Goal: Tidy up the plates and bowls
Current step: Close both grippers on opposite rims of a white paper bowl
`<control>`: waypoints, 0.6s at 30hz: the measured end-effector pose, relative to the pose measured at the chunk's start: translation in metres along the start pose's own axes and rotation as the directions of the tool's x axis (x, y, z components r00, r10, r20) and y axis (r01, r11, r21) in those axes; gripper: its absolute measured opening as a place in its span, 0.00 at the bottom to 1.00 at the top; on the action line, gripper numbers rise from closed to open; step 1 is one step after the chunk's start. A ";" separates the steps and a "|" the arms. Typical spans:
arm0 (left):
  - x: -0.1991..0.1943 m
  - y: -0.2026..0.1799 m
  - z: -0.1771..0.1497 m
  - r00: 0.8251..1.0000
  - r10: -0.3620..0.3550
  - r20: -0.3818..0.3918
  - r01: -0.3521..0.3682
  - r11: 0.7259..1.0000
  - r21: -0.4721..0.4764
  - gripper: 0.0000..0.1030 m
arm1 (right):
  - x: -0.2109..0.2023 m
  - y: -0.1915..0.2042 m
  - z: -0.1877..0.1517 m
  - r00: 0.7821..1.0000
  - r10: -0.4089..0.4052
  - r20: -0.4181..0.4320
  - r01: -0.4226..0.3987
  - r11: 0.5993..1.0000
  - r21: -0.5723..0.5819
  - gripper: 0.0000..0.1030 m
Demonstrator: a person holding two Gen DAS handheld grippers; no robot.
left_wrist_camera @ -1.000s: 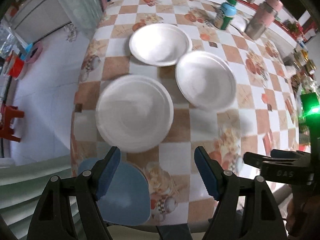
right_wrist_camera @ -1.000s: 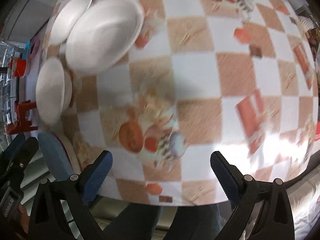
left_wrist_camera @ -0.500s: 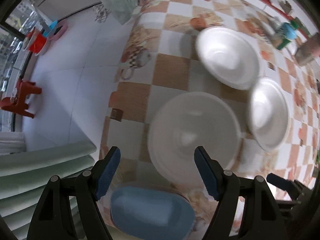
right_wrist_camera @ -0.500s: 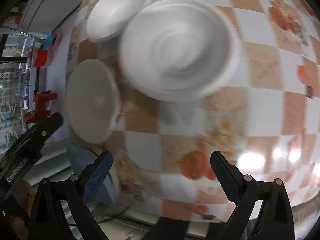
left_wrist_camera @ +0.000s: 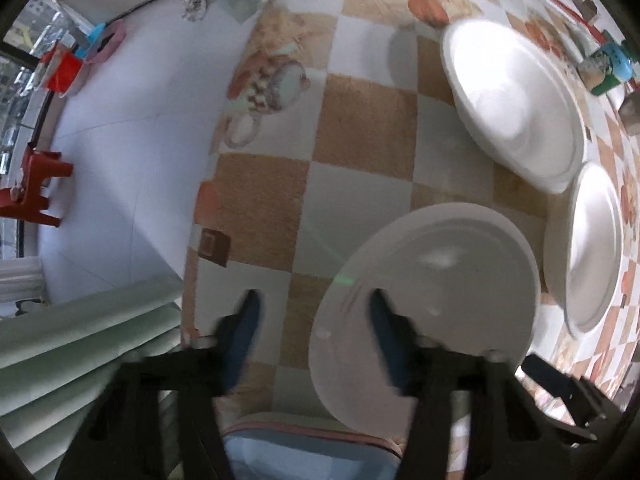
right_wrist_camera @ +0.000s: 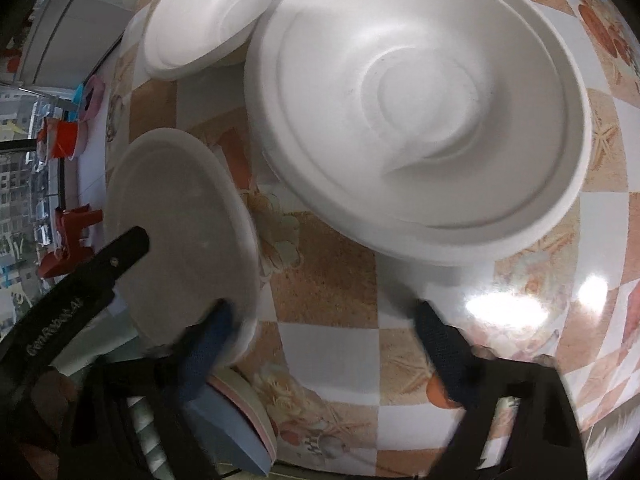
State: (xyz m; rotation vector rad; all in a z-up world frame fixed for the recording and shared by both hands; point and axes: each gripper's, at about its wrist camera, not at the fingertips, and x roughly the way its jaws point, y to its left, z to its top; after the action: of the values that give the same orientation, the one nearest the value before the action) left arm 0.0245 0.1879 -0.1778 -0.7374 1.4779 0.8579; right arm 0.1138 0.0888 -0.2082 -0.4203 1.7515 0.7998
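The left tongs (left_wrist_camera: 314, 312) are closing, one pad over the near rim of the flat white foam plate (left_wrist_camera: 440, 280), the other outside it; no grip yet. The right tongs (right_wrist_camera: 324, 332) are closing on nothing, just short of the deep white foam bowl (right_wrist_camera: 420, 100). Recommend seating each rim fully before squeezing. The checkered surface (left_wrist_camera: 360, 120) edge lies close left of the left tongs; open room ahead.
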 end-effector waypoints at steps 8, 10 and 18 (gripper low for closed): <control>0.001 -0.025 -0.019 0.999 -0.036 -0.009 0.037 0.998 0.058 0.21 | -0.004 0.008 0.001 0.997 0.082 0.010 -0.081 0.994 -0.070 0.18; 0.000 -0.035 -0.025 1.000 -0.026 -0.004 0.026 0.997 0.075 0.21 | -0.005 0.010 -0.001 0.998 0.063 0.008 -0.062 0.993 -0.100 0.18; 0.001 -0.079 -0.059 1.000 -0.006 -0.017 0.008 0.989 0.150 0.21 | -0.013 -0.019 -0.021 0.999 0.037 -0.021 -0.040 0.992 -0.121 0.18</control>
State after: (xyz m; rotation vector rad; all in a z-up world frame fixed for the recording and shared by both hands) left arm 0.0604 0.0962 -0.1853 -0.6380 1.5355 0.7278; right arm 0.1161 0.0594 -0.1981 -0.4777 1.7383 0.9361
